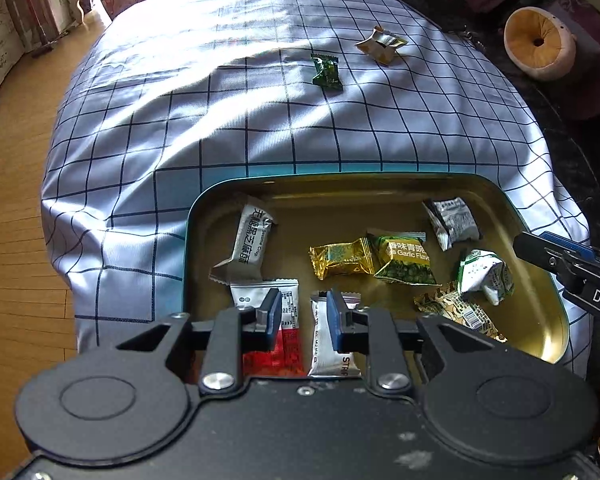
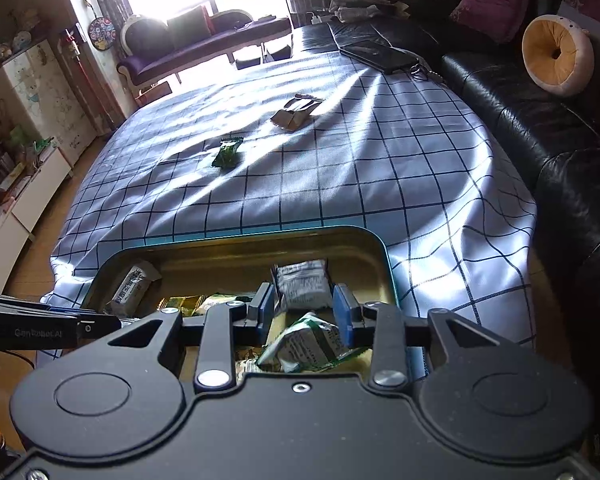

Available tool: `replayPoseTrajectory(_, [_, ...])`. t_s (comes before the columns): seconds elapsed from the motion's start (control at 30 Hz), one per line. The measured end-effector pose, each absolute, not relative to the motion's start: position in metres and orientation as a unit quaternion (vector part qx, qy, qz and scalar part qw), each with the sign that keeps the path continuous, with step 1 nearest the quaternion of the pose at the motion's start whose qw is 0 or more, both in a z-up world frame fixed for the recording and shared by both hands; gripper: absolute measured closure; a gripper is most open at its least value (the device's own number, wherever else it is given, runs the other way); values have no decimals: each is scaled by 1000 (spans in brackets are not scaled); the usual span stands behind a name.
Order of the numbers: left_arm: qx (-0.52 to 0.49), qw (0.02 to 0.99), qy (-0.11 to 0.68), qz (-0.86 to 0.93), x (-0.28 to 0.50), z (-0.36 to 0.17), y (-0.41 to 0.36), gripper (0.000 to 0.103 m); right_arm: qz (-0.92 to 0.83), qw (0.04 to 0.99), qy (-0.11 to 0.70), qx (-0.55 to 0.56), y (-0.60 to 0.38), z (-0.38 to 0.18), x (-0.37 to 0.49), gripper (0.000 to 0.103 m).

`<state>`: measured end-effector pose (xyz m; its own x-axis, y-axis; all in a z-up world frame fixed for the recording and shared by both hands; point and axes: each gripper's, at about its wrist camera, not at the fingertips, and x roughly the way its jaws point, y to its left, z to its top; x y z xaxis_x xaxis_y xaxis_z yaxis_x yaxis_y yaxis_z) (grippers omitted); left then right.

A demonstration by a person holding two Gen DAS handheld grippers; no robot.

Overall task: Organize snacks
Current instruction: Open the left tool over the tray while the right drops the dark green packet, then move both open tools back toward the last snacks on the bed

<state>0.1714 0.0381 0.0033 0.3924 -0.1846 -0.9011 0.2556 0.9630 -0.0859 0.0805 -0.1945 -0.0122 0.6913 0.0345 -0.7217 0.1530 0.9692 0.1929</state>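
My left gripper (image 1: 304,316) hangs over the near edge of the tin tray (image 1: 556,292). Jaws stand narrowly apart, nothing between the pads. Under the gap: a red-and-white packet (image 1: 286,344) below my left finger, a white strip packet (image 1: 326,344) below my right one. Whether either finger touches them I can't tell.

My right gripper (image 2: 306,312) is over the same tray (image 2: 384,252), toward its right side. Jaws parted, pads (image 2: 342,314) clear of everything. A green-and-white packet (image 2: 308,344) lies loose in the tray right below the gap, not gripped. Just ahead of the fingertips sits a grey-white packet (image 2: 302,286), also in the tray.

Outward from the left fingers, all inside the tray: white black-sesame bar (image 1: 252,242) ahead-left, gold packet (image 1: 340,258) ahead, touching a green garlic-flavour packet (image 1: 406,260) on its right. Far right corner: the grey-white packet (image 1: 452,222). Right of my fingers: the green-and-white packet (image 1: 486,276), overlapping a patterned yellow packet (image 1: 456,310).

The right gripper's fingers (image 1: 540,250) poke in from the right edge of the left view.

Still outside the tray, well ahead on the checked cloth (image 1: 220,132): a dark green candy (image 1: 326,72) and, beyond it to the right, a pale crumpled packet (image 1: 382,44).

Past the cloth to the right: black sofa (image 2: 520,120), round yellow cushion (image 2: 556,56).
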Motion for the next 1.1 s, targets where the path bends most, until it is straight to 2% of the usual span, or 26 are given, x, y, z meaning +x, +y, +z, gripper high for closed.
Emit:
replayPoseTrajectory(0.63, [43, 835, 540, -92, 177, -5, 40, 78, -28, 899, 424, 106, -189, -23, 83, 59])
replayPoseTrajectory(1.1, [55, 833, 546, -71, 179, -9, 39, 71, -24, 895, 435, 101, -186, -26, 84, 59])
